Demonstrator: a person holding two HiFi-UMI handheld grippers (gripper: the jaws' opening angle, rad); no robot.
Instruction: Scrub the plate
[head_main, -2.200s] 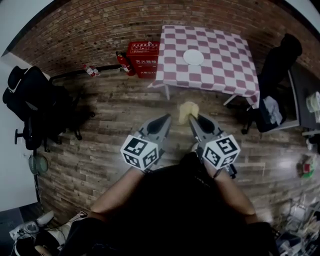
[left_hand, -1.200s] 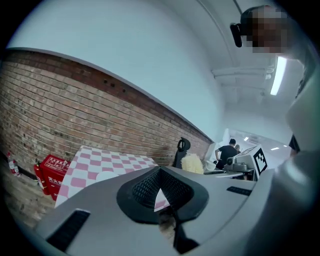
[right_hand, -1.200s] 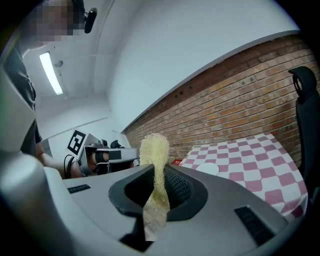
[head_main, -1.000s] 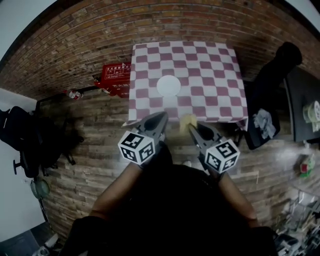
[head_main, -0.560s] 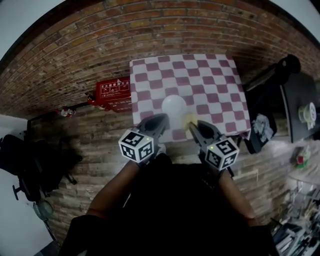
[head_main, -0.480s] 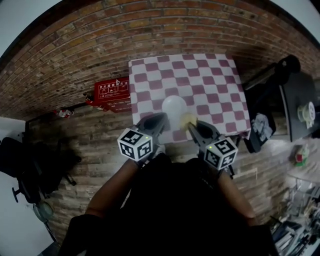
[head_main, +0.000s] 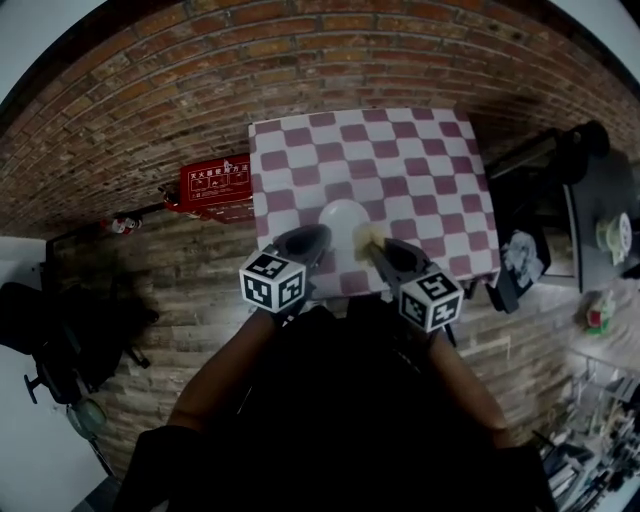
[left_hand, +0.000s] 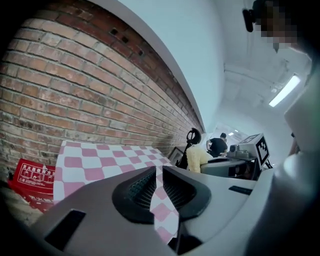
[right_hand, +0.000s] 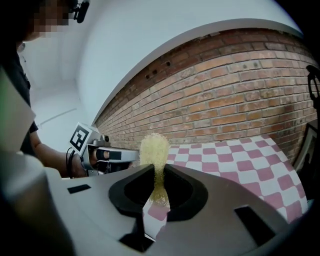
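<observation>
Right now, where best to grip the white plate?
Probably the near-left rim of the white plate, coming in low from the person's side: it lies flat on the checked tablecloth, so only the edge is pinchable, and the yellow sponge crowds its right.

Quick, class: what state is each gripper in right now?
Left gripper: empty, jaws have just been opening, only a narrow gap.
Right gripper: closed on the yellow sponge.

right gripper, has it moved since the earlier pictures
Yes. The right gripper, shut on the yellow sponge, has gone from over the floor to over the checkered table, beside the white plate.
</observation>
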